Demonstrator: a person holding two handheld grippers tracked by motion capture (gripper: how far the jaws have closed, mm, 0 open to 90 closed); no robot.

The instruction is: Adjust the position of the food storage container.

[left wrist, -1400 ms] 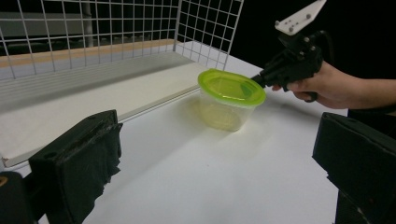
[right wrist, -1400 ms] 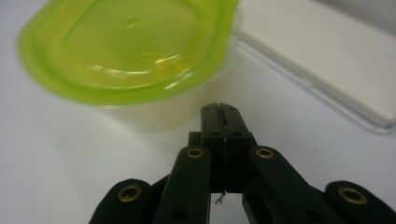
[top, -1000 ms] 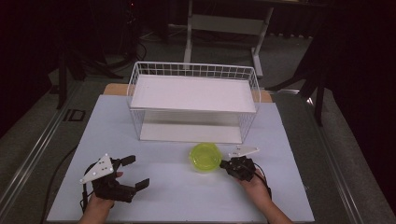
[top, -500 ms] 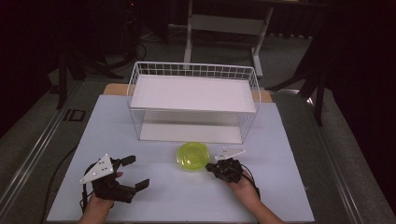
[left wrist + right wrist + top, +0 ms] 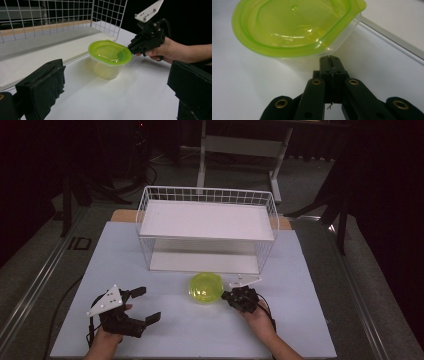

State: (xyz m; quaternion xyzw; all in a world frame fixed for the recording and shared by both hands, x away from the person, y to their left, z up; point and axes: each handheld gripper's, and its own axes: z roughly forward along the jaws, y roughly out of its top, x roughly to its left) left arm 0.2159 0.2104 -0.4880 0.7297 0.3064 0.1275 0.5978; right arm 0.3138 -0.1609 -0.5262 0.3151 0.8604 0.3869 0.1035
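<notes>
since half a second ago the lidded green container (image 5: 205,288) has barely shifted and stands on the white table (image 5: 300,330) just in front of the wire basket (image 5: 207,232), with the right gripper (image 5: 235,296) at its right side as before. against the picture a full second back, container and right gripper have both slid leftward from a spot nearer the basket's right front corner. the left gripper (image 5: 142,306) has stayed in the same place near the table's front left.

counted: one container, one green lid on it, one wire basket with a white shelf (image 5: 207,220) inside, two grippers, two hands.

in the right gripper view the jaws are pressed together, their tips meeting at the container's wall just under the lid rim (image 5: 294,53); whether they pinch any of the plastic i cannot tell. in the left gripper view its own jaws stand wide apart, grasping nothing, and the container (image 5: 109,59) sits beyond them with the right gripper (image 5: 133,47) against its far edge.
</notes>
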